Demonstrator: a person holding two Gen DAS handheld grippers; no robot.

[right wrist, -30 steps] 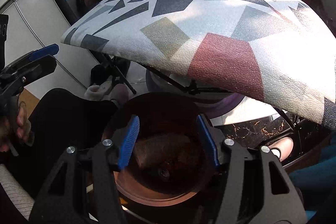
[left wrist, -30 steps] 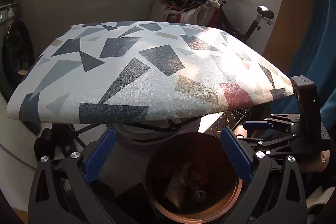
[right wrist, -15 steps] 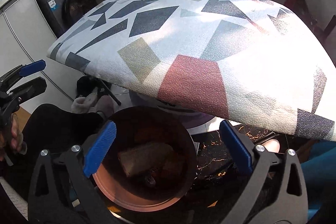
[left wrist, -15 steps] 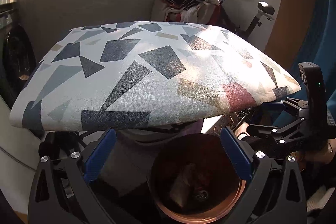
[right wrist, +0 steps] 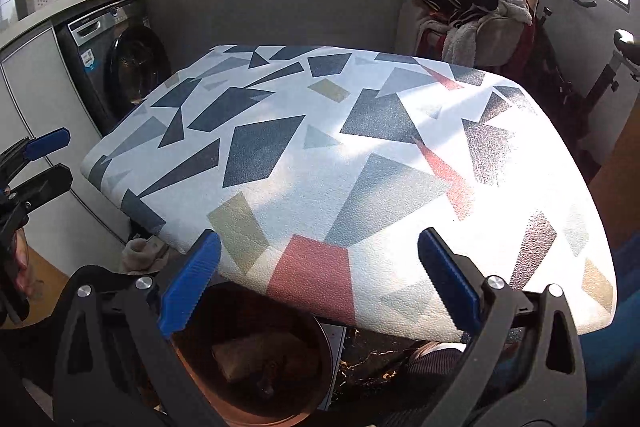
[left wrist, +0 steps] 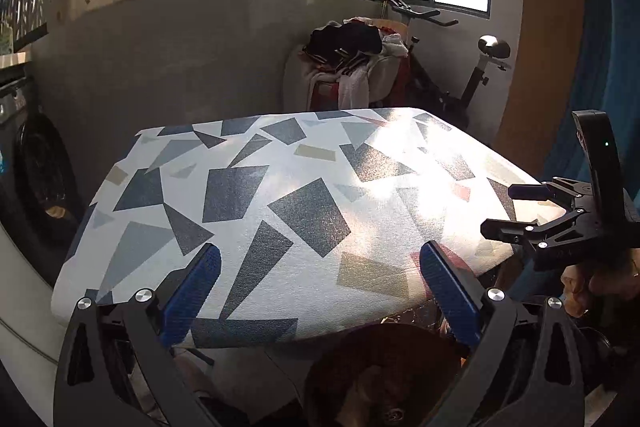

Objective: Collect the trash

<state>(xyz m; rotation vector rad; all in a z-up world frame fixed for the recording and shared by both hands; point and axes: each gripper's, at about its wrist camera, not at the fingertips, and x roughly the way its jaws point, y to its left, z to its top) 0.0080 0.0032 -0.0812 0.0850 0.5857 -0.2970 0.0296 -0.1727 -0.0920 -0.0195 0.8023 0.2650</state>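
While both grippers hang spread and empty, the bin [right wrist: 256, 359] sits nearest, below the table's near edge, with brown trash [right wrist: 256, 349] inside. Right gripper [right wrist: 318, 281] is straight above its rim; left gripper [left wrist: 320, 291] sees it low and right. Beyond, the patterned table [right wrist: 360, 155] shows no trash.
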